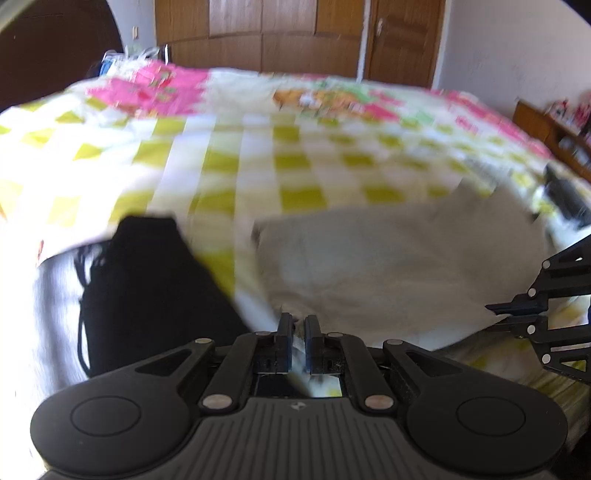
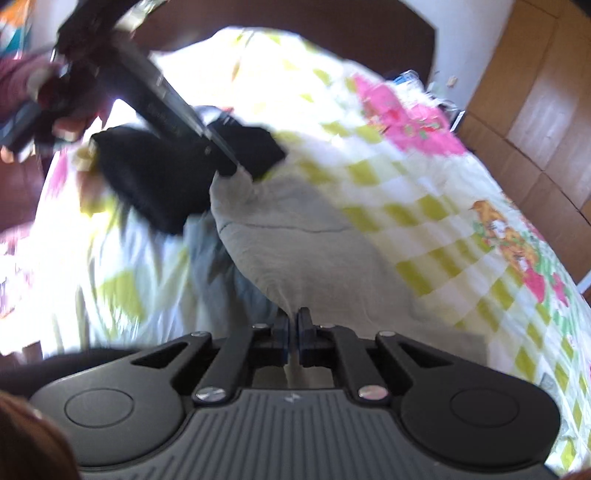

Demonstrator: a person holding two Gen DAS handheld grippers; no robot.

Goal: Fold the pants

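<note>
A: In the left wrist view, what is nearest the lens?

B: The left gripper (image 1: 298, 325), low in the frame at centre. Its jaws are clenched on a thin fold of pale cloth, which shows between the pads and behind them.

A: That cloth belongs to the pants?

B: Yes. The pants (image 1: 388, 258), light grey, spread from the fingertips up toward the right middle of the frame, lying on the checked bedspread (image 1: 258, 155). The picture is smeared, so finer folds cannot be made out.

A: And to the left?

B: A black garment (image 1: 147, 277) at the lower left, just beside the pants. At the right edge the right gripper (image 1: 513, 314) comes in, its tips touching the pants' edge.

A: What does the right wrist view give?

B: The right gripper (image 2: 293, 317) at lower centre, its jaws drawn almost together on a ridge of the pants (image 2: 295, 251); the cloth rises to the tips. Its jaws have just been closing.

A: Farther up?

B: The left gripper (image 2: 229, 168) reaches in from the upper left, pinching the pants' far corner, with the black garment (image 2: 147, 177) beneath it. A hand (image 2: 62, 122) holds that tool at the upper left. Beyond, the bedspread (image 2: 424, 192), then wooden wardrobe doors (image 1: 288, 33) at the far top of the left wrist view.
</note>
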